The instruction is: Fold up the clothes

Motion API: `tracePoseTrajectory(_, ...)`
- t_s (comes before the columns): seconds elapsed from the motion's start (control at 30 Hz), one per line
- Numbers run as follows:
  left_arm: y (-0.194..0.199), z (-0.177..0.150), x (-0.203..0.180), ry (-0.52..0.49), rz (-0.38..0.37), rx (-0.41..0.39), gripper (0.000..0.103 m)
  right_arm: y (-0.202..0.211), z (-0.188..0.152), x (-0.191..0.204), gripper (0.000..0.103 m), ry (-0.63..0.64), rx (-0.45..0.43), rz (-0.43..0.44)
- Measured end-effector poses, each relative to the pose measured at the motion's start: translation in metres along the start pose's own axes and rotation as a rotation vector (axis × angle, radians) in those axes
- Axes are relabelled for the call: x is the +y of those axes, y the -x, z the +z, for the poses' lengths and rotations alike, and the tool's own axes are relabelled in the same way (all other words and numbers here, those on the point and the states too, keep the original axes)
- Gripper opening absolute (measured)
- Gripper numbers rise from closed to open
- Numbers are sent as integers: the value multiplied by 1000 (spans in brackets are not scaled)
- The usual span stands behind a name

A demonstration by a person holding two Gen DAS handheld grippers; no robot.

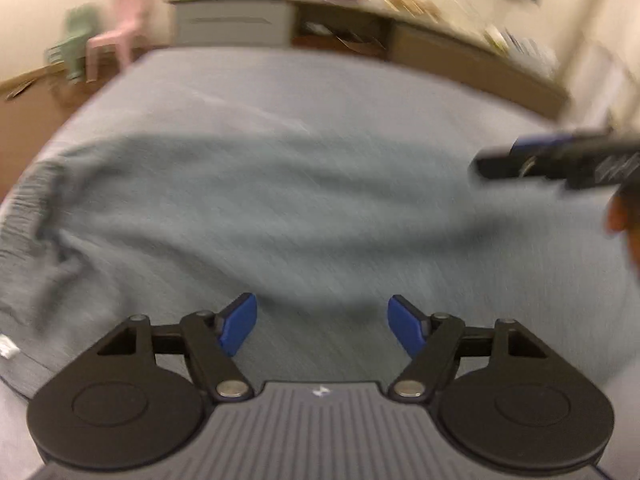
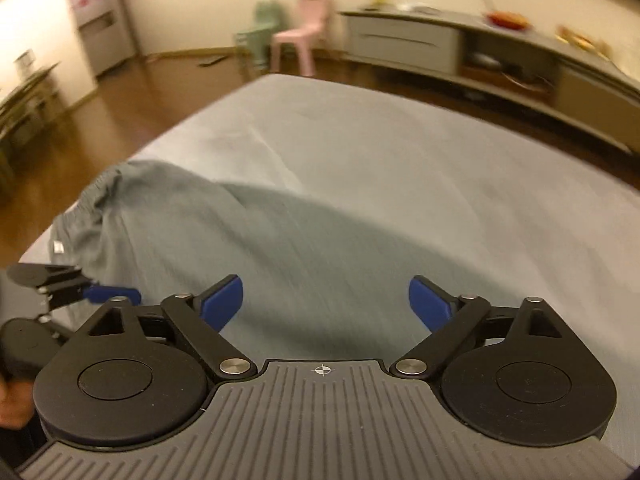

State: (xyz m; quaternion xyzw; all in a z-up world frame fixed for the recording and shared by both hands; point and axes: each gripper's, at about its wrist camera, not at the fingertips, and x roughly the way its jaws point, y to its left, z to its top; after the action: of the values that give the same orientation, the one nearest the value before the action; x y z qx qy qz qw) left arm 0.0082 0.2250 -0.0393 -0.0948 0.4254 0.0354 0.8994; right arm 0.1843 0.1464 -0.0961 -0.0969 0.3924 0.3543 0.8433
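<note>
A grey-green garment (image 1: 260, 208) lies spread and rumpled on a surface covered by a grey sheet (image 1: 320, 88). Its gathered elastic waistband (image 1: 24, 208) is at the left, with a small white label (image 1: 8, 350) near it. My left gripper (image 1: 322, 322) hangs over the garment's near edge, open, with nothing between its blue pads. In the right wrist view the garment (image 2: 192, 232) runs from the left edge towards the middle. My right gripper (image 2: 326, 302) is open over its near part and holds nothing. The left gripper (image 2: 112, 294) shows at the lower left, beside the waistband.
Beyond the sheet (image 2: 400, 152) is a wooden floor (image 2: 120, 112) with a pink chair (image 2: 304, 28) and a green chair (image 2: 260, 28). A long low cabinet (image 2: 404, 40) runs along the back wall. A hand (image 1: 624, 216) shows at the right edge.
</note>
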Motion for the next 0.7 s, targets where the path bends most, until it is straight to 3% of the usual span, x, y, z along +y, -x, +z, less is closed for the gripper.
tracePoseTrajectory(0.07, -6, 22, 25, 77, 45, -30, 74, -37, 21, 9, 89, 34, 27, 21)
tracePoseTrajectory(0.17, -23, 43, 74, 218, 88, -15, 72, -79, 35, 17, 89, 70, 81, 42)
tracePoseTrajectory(0.2, -29, 49, 91, 267, 98, -7, 72, -97, 37, 15, 88, 79, 100, 56)
tracePoseTrajectory(0.27, -34, 54, 112, 364, 78, 9, 71, -95, 44, 15, 78, 100, 107, 99)
tracePoseTrajectory(0.3, -33, 54, 116, 391, 64, 6, 71, -97, 47, 16, 43, 127, 94, 141)
tracePoseTrajectory(0.33, -31, 54, 120, 418, 50, 2, 70, -99, 50, 15, 1, 128, 112, 201)
tracePoseTrajectory(0.37, -28, 54, 123, 437, 45, -11, 70, -96, 50, 14, 0, 119, 104, 226)
tracePoseTrajectory(0.5, -3, 58, 132, 491, 92, -109, 70, -37, 23, 48, 0, 237, -69, 254)
tracePoseTrajectory(0.6, 13, 58, 136, 540, 113, -157, 70, 25, -40, 103, 0, 460, -147, 207)
tracePoseTrajectory(0.7, 16, 58, 134, 543, 120, -155, 71, 43, -112, 157, 0, 718, -147, 107)
